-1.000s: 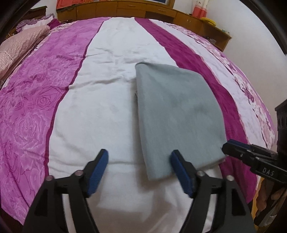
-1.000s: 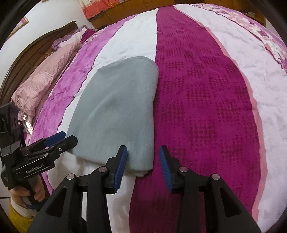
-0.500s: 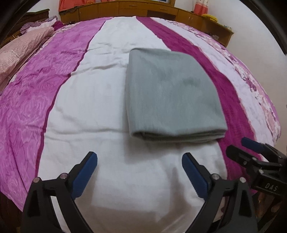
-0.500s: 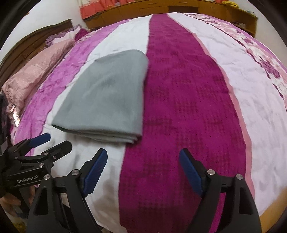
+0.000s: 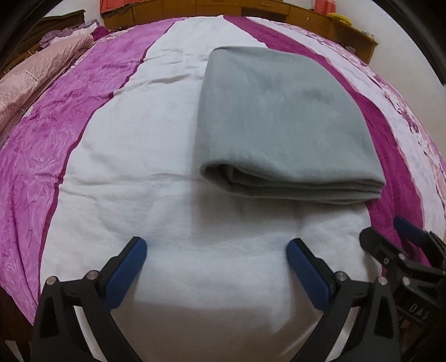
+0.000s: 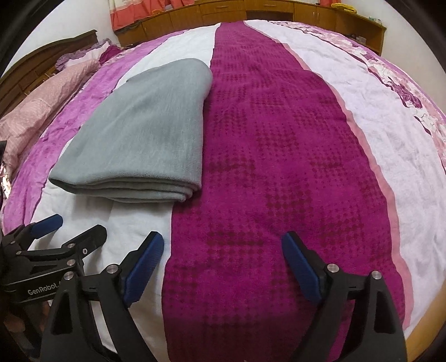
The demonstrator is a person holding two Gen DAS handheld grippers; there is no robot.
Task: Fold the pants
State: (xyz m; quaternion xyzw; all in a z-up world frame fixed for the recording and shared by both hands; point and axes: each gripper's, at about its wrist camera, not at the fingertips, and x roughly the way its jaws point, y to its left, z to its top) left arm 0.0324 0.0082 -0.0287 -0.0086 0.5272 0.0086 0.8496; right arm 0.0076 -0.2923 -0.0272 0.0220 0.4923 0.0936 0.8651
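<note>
Left gripper point(image 5: 216, 246): blue pads point(image 5: 126, 271) are being held wide apart, nothing between them but white bedspread. The jaws have just been opening further. No cloth is being touched; the pads are being kept just short of the pants' near edge.

Right gripper point(image 6: 223, 246): pads point(image 6: 302, 267) are likewise being held wide, also just opened further, nothing gripped. They are being held over the dark magenta stripe point(image 6: 278, 167), near and to the right of the pants' near right corner, clear of the fabric.

Pants point(image 5: 278, 119): grey, being left folded into a flat rectangular stack, layered edges being shown toward the grippers. The stack is lying on the bedspread point(image 5: 139, 167), mostly on the white band, its right edge running along the dark magenta stripe. No gripper is in contact with it.

Relative to the pants: a pink floral stripe point(image 5: 55, 139) is being seen to the left, pink pillows point(image 5: 30, 80) further left, near the wooden headboard point(image 6: 41, 64). Wooden cabinets point(image 6: 251, 12) are being seen well beyond the far edge, with a red-orange curtain point(image 6: 133, 12) above them and something yellow point(image 6: 345, 7) on top at the far right; what it is cannot be told.

In each wrist view the other gripper is being caught at the frame edge, beside the pants' near corners.
</note>
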